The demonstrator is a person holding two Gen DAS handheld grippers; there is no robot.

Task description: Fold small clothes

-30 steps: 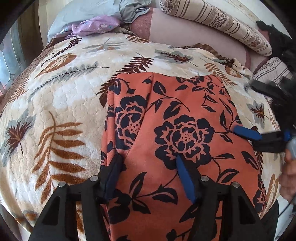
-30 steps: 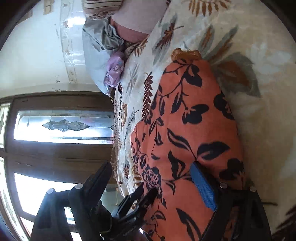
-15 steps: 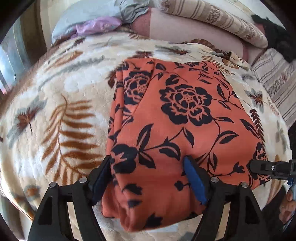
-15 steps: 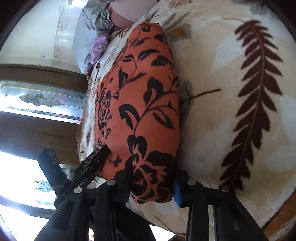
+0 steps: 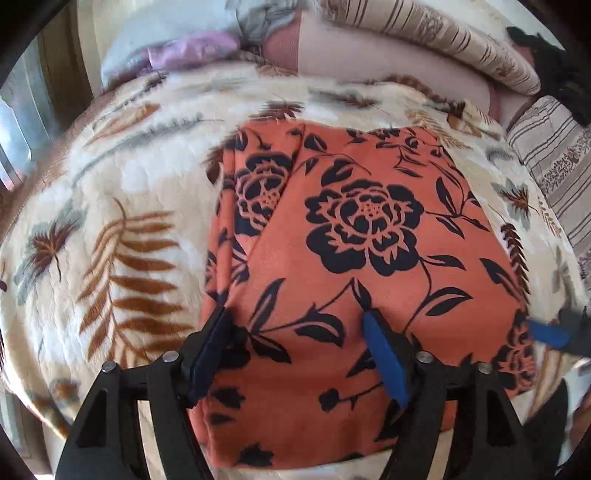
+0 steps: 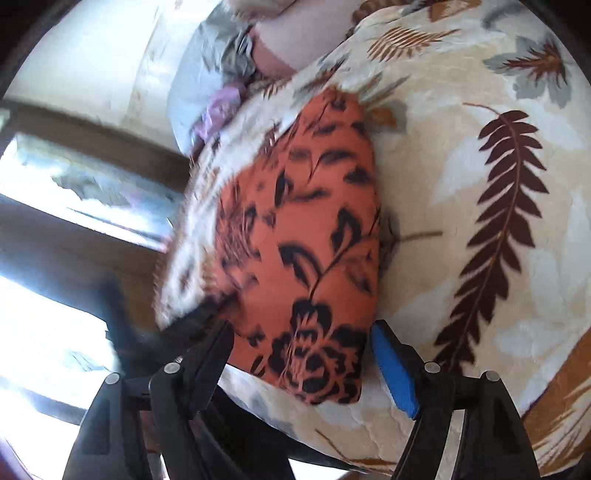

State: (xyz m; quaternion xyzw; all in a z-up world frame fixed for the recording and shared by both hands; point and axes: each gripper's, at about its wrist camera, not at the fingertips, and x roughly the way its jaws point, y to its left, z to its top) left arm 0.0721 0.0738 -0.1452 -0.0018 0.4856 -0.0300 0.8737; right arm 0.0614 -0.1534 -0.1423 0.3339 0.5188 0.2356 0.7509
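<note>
Folded orange garment (image 5: 369, 266) lies on the bed (image 5: 122, 206); left hand-held gripper (image 5: 295, 325) and right hand-held gripper (image 6: 303, 332), jaws just opened, grip nothing. Best next: press the 6 o'clock edge flat.

Cream plush blanket (image 5: 122, 206) with brown fern fronds and grey-blue leaves, spread over the bed. Pale grey-blue crumpled cloth (image 5: 177, 26), far left on the bed. Small lilac garment (image 5: 192, 50), bunched just near side of the grey-blue cloth, touching it. Dusty pink bolster (image 5: 373, 61), far centre. Beige brown-striped bedding roll (image 5: 443, 40), lying along the bolster's far side. Striped beige pillow (image 5: 554, 162), far right. Black item (image 5: 554, 66), far right corner, indistinct. Wood-framed window (image 6: 74, 192), bright, beyond the bed's left side.
</note>
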